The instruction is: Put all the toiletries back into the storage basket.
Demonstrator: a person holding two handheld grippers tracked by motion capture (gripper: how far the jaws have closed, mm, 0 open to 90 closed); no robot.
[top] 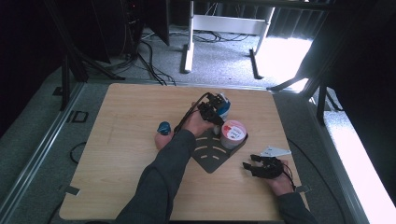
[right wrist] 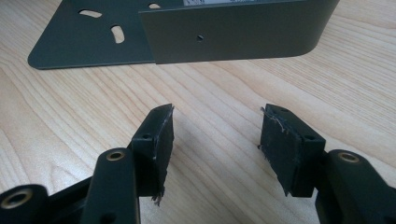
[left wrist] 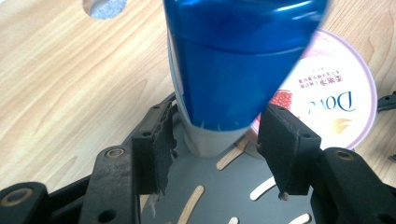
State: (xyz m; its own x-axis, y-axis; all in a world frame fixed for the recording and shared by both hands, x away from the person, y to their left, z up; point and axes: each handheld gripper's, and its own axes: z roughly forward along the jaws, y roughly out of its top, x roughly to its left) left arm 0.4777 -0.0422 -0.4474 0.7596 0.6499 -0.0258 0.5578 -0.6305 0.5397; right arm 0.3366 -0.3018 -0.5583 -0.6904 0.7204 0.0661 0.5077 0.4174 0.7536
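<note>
1. Your left gripper (left wrist: 212, 140) had its jaws parted around the blue bottle (left wrist: 233, 65), with small gaps at both pads; it gripped nothing.
2. That bottle stood upright on the dark slotted tray (left wrist: 205, 186) at the centre of the high view, just beside the pink-lidded tub (left wrist: 327, 107).
3. Your right gripper (right wrist: 215, 140) rested at the lower right of the high view, jaws apart and empty over bare table (right wrist: 70, 102), near the tray's wall.
</note>
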